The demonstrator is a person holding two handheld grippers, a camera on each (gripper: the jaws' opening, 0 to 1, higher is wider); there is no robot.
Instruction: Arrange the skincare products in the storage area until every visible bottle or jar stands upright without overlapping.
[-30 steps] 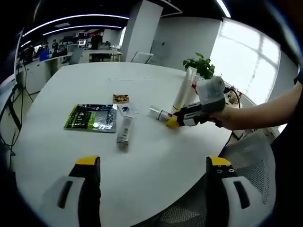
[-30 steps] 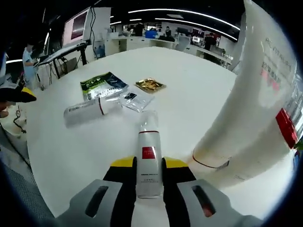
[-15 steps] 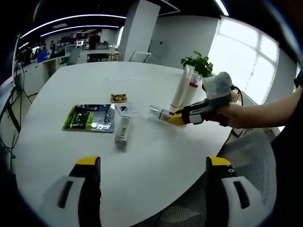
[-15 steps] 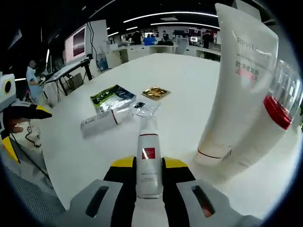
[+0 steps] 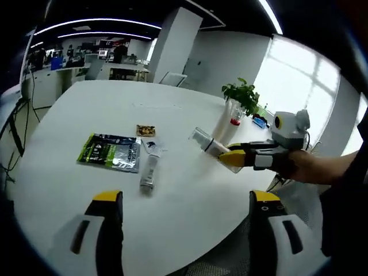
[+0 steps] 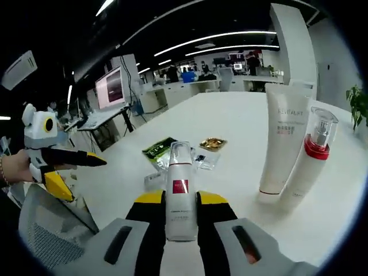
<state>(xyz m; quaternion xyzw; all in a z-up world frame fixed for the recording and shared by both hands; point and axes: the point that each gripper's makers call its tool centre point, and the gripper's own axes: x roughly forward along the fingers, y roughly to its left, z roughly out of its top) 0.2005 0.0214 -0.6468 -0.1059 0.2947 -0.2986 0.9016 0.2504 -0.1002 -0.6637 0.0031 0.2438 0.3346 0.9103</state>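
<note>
Clamping small bottle (image 6: 180,192) in right tongs (image 6: 180,214) above table (image 6: 241,123); left tongs (image 5: 180,198) wide open, empty.

A small white bottle with a clear cap and a red square label (image 6: 180,195) is pinched between the jaws of the right tool (image 6: 180,201). In the left gripper view this bottle (image 5: 210,146) is lifted off the white surface (image 5: 172,195) and tilted, cap end higher. A tall white tube with red writing (image 6: 280,146) stands upright on its cap. Just beside it stands a white pump bottle with a red collar and clear cap (image 6: 309,161), also upright. A clear and silver tube (image 5: 149,172) lies flat on the surface, well apart from the two standing ones.
</note>
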